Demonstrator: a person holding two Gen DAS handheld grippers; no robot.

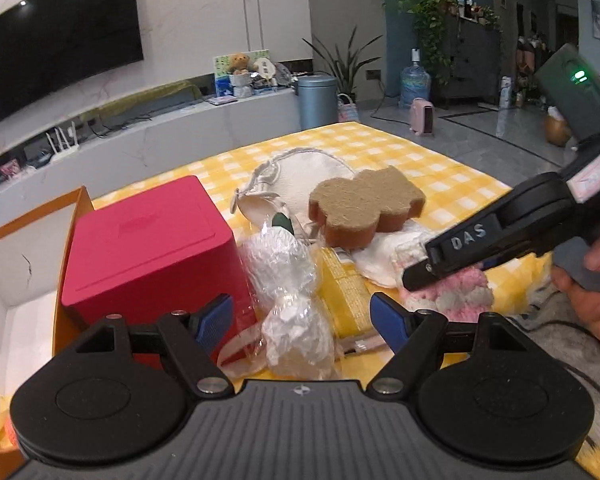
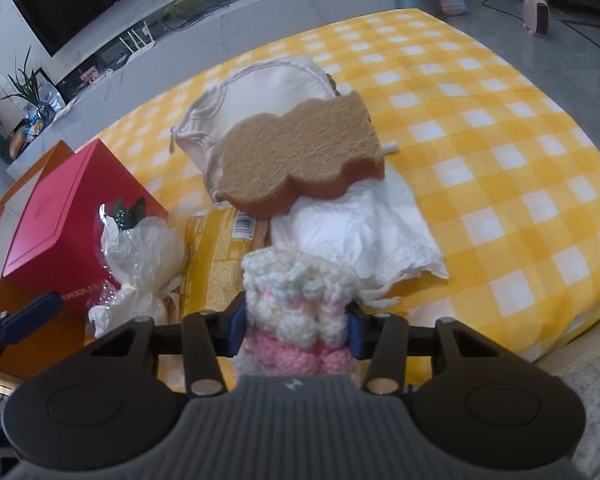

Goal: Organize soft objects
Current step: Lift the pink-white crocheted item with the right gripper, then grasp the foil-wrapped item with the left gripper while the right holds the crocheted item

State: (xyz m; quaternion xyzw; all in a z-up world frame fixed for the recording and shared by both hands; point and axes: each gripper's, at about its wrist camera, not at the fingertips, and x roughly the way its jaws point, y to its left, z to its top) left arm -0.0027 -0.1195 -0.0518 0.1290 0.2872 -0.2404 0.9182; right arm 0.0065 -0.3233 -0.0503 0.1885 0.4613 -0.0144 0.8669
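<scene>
My right gripper (image 2: 296,330) is shut on a pink and white knitted piece (image 2: 300,300), which also shows in the left wrist view (image 1: 452,288). My left gripper (image 1: 302,322) is open, with a plastic-wrapped white bundle (image 1: 288,280) between its fingers. A brown cloud-shaped sponge (image 2: 300,156) lies on a white cloth bag (image 2: 268,88) and crumpled white tissue (image 2: 364,232). A yellow packet (image 2: 216,256) lies beside the bundle (image 2: 140,264). All rest on the yellow checked cloth (image 2: 480,120).
A red box (image 1: 148,252) stands at the left inside an orange-walled open carton (image 1: 68,208). The right gripper's body (image 1: 500,236) reaches in from the right in the left wrist view. The table's edge lies at the right, floor beyond.
</scene>
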